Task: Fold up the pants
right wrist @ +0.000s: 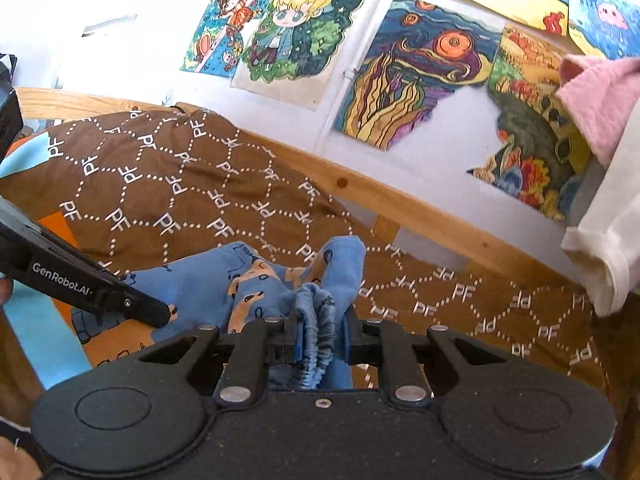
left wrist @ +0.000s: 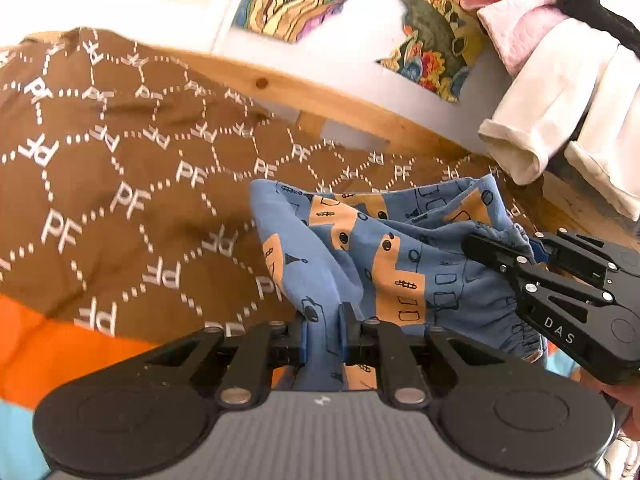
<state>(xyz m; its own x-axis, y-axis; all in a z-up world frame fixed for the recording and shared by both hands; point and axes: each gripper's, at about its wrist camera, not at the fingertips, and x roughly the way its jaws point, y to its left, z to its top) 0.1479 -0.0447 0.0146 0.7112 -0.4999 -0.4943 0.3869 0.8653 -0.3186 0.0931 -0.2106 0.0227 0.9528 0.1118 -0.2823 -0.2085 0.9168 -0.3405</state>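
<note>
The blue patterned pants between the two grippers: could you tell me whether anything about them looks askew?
Yes. The blue patterned pants hang bunched and twisted between the left gripper and right gripper, not flat on the brown monogram blanket.

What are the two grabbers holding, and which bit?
Both hold the blue pants: the right gripper pinches the gathered waistband, the left gripper a fold of fabric.

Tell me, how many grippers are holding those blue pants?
2: the left gripper pinches a fold of the blue pants; the right gripper clamps the gathered waistband.
</note>
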